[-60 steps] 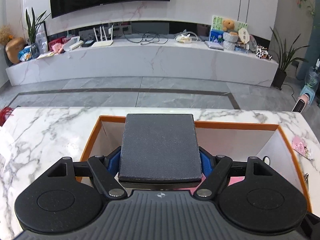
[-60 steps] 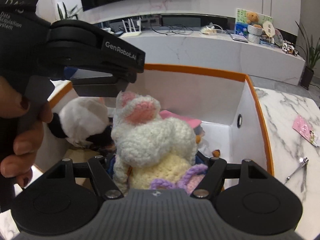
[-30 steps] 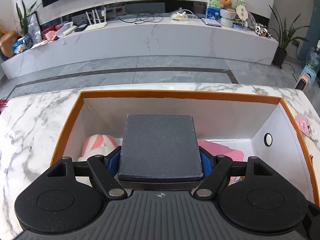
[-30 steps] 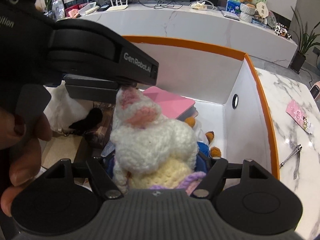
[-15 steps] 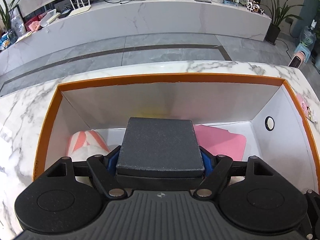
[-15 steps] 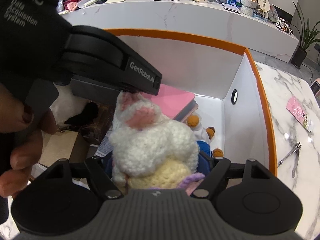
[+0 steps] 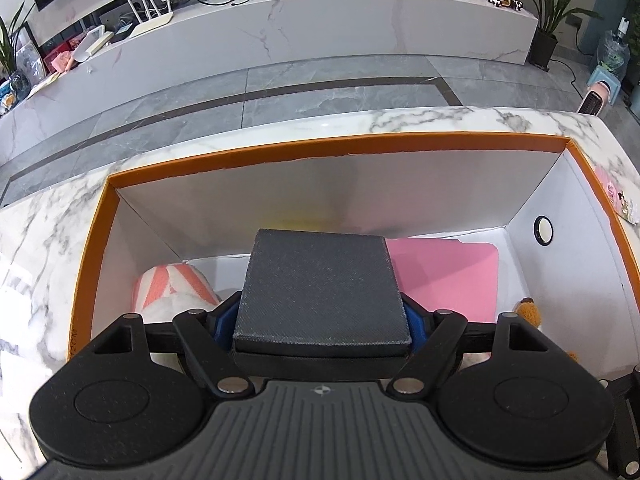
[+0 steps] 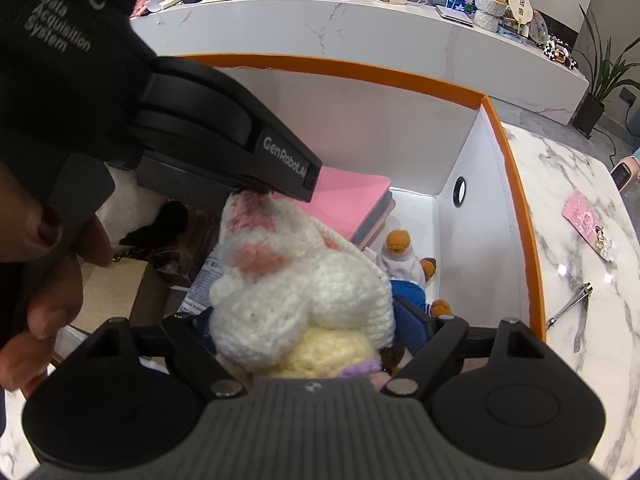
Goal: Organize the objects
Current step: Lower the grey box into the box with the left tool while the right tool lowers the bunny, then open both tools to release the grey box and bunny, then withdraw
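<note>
In the left wrist view my left gripper (image 7: 320,320) is over the orange-rimmed white box (image 7: 320,150). Its blue pads still touch a dark grey flat case (image 7: 320,280) while the jaws are opening. In the right wrist view my right gripper (image 8: 308,320) is inside the same box (image 8: 520,200). A white, pink and cream crochet rabbit (image 8: 300,280) is between its jaws, which are opening. A small gap shows beside the right blue pad. At upper left a hand (image 8: 52,248) holds the left tool, whose tip touches the rabbit's ear.
The box holds a pink flat pad (image 7: 444,276), a pink-striped plush (image 7: 168,284), a small bear in blue clothes (image 8: 404,272) and a white and black plush (image 8: 136,208). Nail clippers (image 8: 572,312) and a pink card (image 8: 584,216) lie on the marble table to the right.
The left view has tipped further down into the box, with the case still between the pads. The right pads have spread away from the rabbit, which has settled slightly.
</note>
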